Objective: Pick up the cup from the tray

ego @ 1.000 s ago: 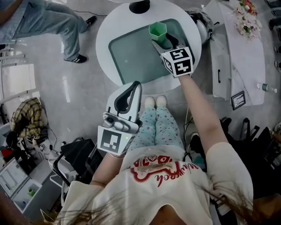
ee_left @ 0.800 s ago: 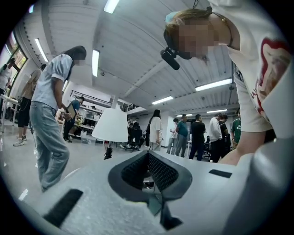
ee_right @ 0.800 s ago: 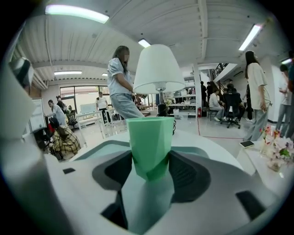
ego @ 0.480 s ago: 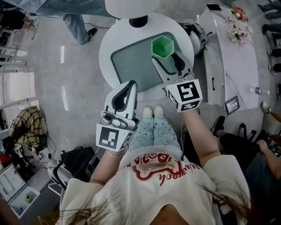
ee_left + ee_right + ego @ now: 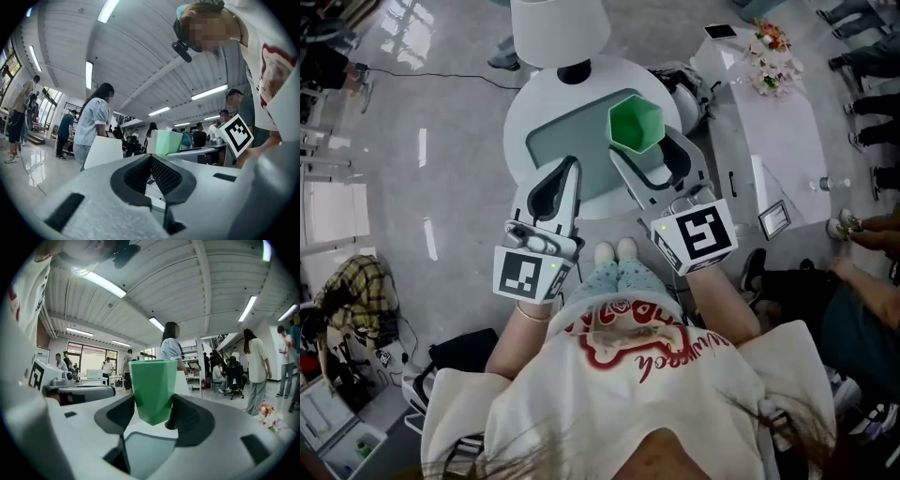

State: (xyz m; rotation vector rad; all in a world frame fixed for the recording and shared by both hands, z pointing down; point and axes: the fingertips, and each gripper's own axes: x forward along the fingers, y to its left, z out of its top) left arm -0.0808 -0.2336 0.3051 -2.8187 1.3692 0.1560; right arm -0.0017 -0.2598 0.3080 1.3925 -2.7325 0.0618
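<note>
A green faceted cup [image 5: 636,124] hangs over the far right part of the grey-green tray [image 5: 567,150] on the round white table [image 5: 525,112]. My right gripper [image 5: 643,145] is shut on the cup, one finger on each side of its lower half. In the right gripper view the cup [image 5: 152,387] stands upright between the dark pads [image 5: 115,416], its base off the tray [image 5: 150,446]. My left gripper [image 5: 562,169] is shut and holds nothing, over the tray's near left corner. From the left gripper [image 5: 151,161] view, the cup [image 5: 168,142] shows pale green beyond the jaws.
A white chair back [image 5: 558,28] stands at the table's far side. A long white counter [image 5: 769,141] with flowers [image 5: 769,37] runs along the right. The person's feet [image 5: 617,251] are under the table's near edge. Several people stand around the room.
My right gripper has drawn back toward the body with the cup in it, lifting it off the tray. The left gripper has come forward over the tray's near edge.
</note>
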